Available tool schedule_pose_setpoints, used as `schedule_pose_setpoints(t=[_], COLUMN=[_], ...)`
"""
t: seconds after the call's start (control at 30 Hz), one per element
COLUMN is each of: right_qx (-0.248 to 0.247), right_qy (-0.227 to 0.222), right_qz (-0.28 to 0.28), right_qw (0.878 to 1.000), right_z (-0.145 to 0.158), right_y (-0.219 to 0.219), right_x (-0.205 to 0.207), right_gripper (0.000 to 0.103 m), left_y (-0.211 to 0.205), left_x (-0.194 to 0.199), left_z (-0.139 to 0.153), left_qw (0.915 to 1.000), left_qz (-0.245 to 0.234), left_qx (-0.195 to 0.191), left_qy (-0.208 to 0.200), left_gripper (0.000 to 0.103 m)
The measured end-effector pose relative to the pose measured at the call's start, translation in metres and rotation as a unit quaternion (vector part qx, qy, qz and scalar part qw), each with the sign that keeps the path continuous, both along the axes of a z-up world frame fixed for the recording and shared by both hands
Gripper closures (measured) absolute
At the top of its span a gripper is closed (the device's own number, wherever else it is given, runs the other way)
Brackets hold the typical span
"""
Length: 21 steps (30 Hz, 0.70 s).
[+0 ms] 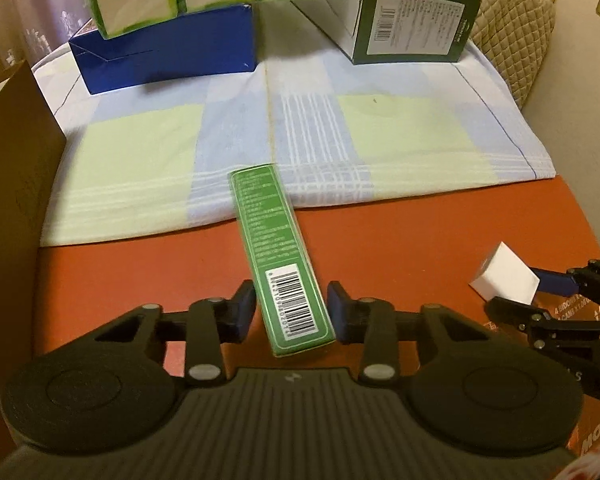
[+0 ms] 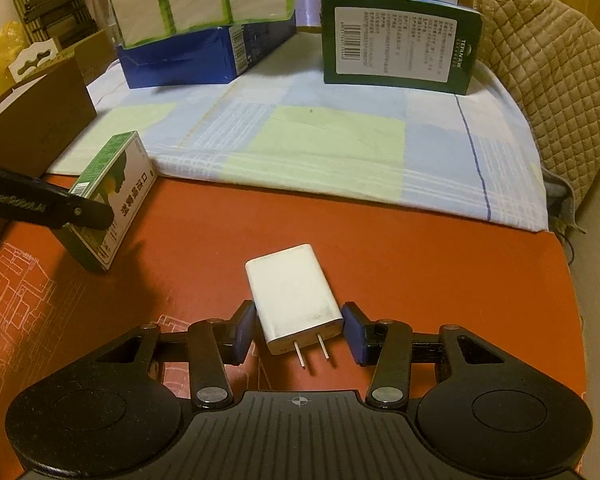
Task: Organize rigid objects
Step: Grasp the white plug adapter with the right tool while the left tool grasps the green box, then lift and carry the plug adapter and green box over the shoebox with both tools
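Both tools' pad contact hard to judge

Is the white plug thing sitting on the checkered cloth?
No, the white charger is between the fingers of the right claw over the red table, short of the checkered cloth.

A red-orange round table (image 2: 420, 248) half covered by a pale blue-and-green checked cloth (image 2: 320, 148) stands beside a beige quilted padded chair (image 2: 548, 80) under warm, dim light.

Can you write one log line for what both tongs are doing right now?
left tongs: gripping green box | right tongs: gripping white charger | both over red table
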State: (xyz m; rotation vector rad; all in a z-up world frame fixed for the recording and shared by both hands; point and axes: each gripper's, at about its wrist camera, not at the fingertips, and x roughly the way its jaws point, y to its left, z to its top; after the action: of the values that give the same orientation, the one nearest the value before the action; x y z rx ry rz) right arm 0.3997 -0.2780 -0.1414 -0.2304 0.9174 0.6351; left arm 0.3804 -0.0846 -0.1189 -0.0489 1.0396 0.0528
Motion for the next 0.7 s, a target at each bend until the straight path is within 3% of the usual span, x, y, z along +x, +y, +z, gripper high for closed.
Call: schedule_pose_setpoints(t=[0.57, 0.7], right_qx=[0.005, 0.006], right_qy=[0.024, 0.032], right_qz=[0.058, 0.067], right_qw=[0.998, 0.997], right_z=[0.0, 0.0], right_y=[0.005, 0.007], right_x=[-0.054, -0.061], right_gripper=[0.059, 0.059], left_y=[0.01, 0.007], left_x=[-0.094, -0.098], left_z=[0.01, 0.012], left_qw=[0.9989, 0.999], left_qz=[0.018, 0.007], left_qx=[-0.009, -0.022], left_qy=[0.043, 0.04], left_gripper=[0.077, 0.072])
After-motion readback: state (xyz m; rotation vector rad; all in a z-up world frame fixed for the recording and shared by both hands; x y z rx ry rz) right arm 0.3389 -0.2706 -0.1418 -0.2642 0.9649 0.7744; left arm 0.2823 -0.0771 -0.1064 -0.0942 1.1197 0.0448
